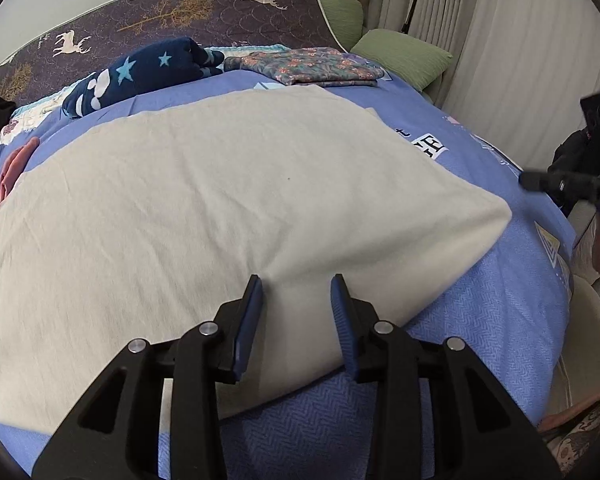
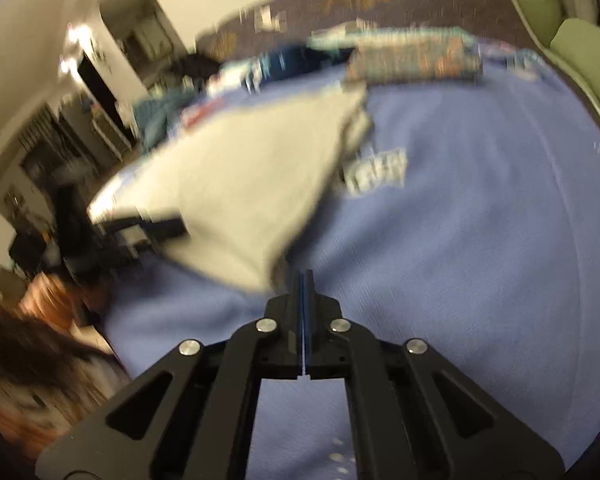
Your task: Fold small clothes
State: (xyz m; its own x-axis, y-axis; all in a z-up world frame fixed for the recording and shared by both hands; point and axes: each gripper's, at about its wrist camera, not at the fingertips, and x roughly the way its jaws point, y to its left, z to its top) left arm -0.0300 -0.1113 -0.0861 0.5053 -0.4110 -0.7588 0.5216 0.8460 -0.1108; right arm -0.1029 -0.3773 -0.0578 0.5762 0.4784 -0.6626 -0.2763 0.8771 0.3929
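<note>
Left wrist view, room: I see a pale wall behind the bed, cream curtains (image 1: 500, 40) on the right, and two green pillows (image 1: 400, 54) beside them.
Bed: a blue bedspread (image 1: 480, 300) covers the whole surface; a dark headboard cover (image 1: 172, 12) printed with deer and trees stands at the far end.
Task garment: a cream cloth (image 1: 200, 200) lies flat on the bedspread, filling most of my left view.
Long axis: it runs from the near left to the far right of that view, with one blunt corner pointing right and another at the far end.
Far clutter: a navy star-print garment (image 1: 140, 76) and a folded floral cloth (image 1: 304, 66) sit near the headboard, well apart from the cream cloth.
Left gripper (image 1: 298, 284): my fingers stand apart over the cloth's near edge; I cannot tell whether they touch it.
Right wrist view: heavily blurred; I make out the cream cloth (image 2: 236, 184) ahead and to the left.
Right gripper (image 2: 305, 274): pads pressed together with nothing between them, just beside the cloth's near corner, above bare bedspread (image 2: 460, 240).
</note>
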